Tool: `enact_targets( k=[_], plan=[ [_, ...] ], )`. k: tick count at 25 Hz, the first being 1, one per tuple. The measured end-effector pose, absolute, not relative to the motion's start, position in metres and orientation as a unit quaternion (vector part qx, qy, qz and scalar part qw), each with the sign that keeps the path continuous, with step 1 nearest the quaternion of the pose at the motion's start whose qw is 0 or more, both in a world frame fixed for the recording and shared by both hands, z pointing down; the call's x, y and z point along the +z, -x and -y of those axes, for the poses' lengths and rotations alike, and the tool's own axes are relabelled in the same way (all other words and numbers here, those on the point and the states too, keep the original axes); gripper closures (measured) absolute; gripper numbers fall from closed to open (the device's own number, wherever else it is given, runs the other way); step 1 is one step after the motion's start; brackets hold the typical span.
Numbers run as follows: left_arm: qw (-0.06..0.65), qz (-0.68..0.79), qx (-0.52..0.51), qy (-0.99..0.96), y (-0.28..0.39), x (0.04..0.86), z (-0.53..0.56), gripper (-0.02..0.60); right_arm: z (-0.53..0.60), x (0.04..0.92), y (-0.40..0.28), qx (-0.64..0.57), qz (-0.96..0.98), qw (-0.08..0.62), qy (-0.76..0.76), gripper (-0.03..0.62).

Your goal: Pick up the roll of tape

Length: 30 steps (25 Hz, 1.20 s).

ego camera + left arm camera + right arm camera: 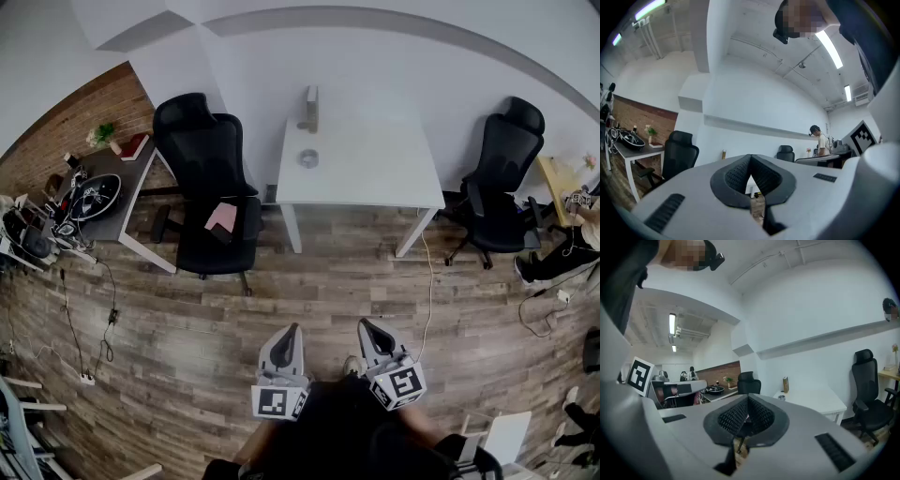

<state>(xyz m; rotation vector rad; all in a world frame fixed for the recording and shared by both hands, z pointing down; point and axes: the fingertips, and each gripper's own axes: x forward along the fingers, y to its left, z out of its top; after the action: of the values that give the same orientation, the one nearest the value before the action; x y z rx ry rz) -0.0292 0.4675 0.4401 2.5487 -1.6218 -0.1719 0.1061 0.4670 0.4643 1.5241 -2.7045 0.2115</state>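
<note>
The roll of tape point(308, 158) is a small grey ring lying flat on the white table point(375, 173) across the room. It also shows as a tiny ring point(782, 398) in the right gripper view. My left gripper point(292, 331) and right gripper point(366, 326) hang side by side low over the wooden floor, close to my body and far from the table. Both are shut with nothing between the jaws. The left gripper point(750, 157) hides the table top in its own view. The right gripper point(747, 399) points a little left of the table.
A small upright box point(311, 108) stands at the table's far edge. One black office chair point(208, 183) sits left of the table, another point(502, 183) right of it. A cluttered desk point(94, 192) stands at far left. Cables point(428, 291) trail on the floor. A person point(818, 139) stands in the distance.
</note>
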Motion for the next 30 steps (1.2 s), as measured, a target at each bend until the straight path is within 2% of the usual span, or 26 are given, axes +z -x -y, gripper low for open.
enact_targets(
  k=[3,16,23,30],
  plan=[
    [0.040,0.532,-0.036,-0.845,0.032,0.445,-0.469,0.565,-0.469,0.463,-0.105,0.067,0.869,0.014,-0.491,0.582],
    [0.045,0.532,-0.033,-0.845,0.021,0.446,-0.473,0.565,-0.473,0.461,-0.114,0.069,0.871,0.003,-0.486,0.582],
    [0.061,0.538,-0.038,-0.840,-0.006,0.450,-0.476,0.565,-0.478,0.465,-0.134,0.060,0.879,0.016,-0.474,0.582],
    [0.038,0.540,-0.018,-0.840,-0.048,0.451,-0.477,0.565,-0.478,0.469,-0.171,0.064,0.887,0.022,-0.456,0.582]
  ],
)
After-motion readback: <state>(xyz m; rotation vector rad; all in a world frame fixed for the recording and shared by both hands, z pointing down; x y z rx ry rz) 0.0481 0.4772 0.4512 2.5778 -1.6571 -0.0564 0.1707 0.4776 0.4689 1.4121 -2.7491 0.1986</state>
